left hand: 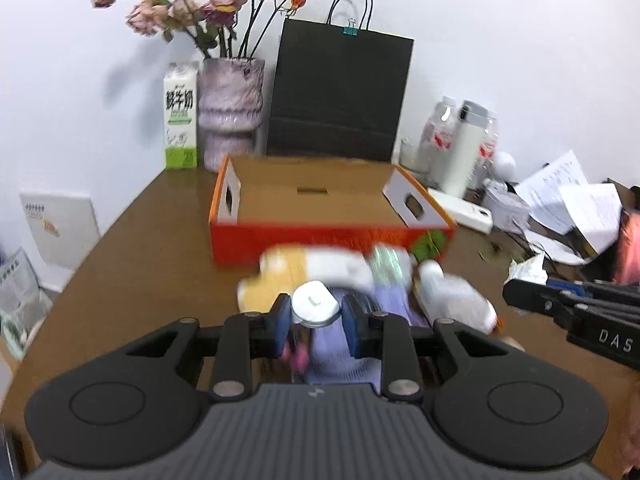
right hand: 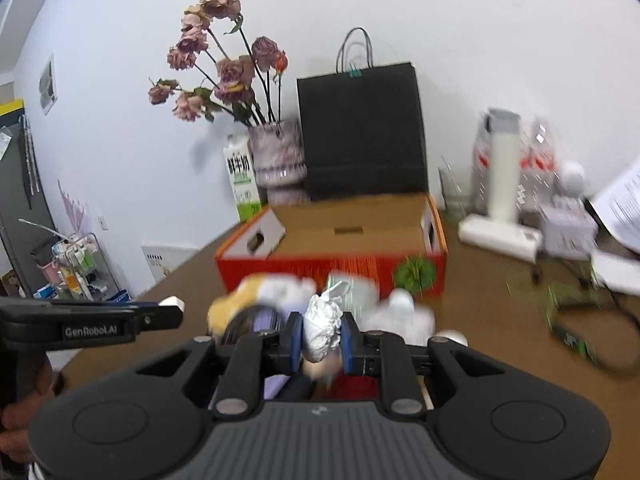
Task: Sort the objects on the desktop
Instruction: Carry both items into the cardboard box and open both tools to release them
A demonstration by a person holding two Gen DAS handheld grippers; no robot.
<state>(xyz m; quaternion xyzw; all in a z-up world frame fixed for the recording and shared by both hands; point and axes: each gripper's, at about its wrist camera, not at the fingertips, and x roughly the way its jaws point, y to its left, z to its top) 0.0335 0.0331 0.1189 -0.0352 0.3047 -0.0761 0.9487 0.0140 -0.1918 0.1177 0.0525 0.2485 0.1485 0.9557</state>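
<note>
**Both grippers loaded, box ahead**

Left gripper [left hand: 314, 322] pinches a small white round cap-like thing [left hand: 314, 304] between its blue pads; can't tell what it belongs to, too blurred. Right gripper [right hand: 322, 340] is pressed onto a crumpled white paper wad [right hand: 323, 326], pads squeezing it from both sides. A soft wad needs a near-full squeeze, hence the narrow jaws.

Both are held above the pile [left hand: 360, 276] of loose items (white, yellow, purple bits, blurred) lying on the table [left hand: 140, 248] just in front of the orange box [left hand: 320, 236]. The box is open-topped and looks empty, flaps up at both ends: likely the drop target, so both grippers face it.

Vase [left hand: 232, 112], milk carton [left hand: 181, 116] and black bag [left hand: 340, 92] stand behind the box, against the wall. Papers [left hand: 568, 200] and bottles [left hand: 452, 136] clutter the right side.

Judgement: early in the sort; most of the pile is not yet moved.
</note>
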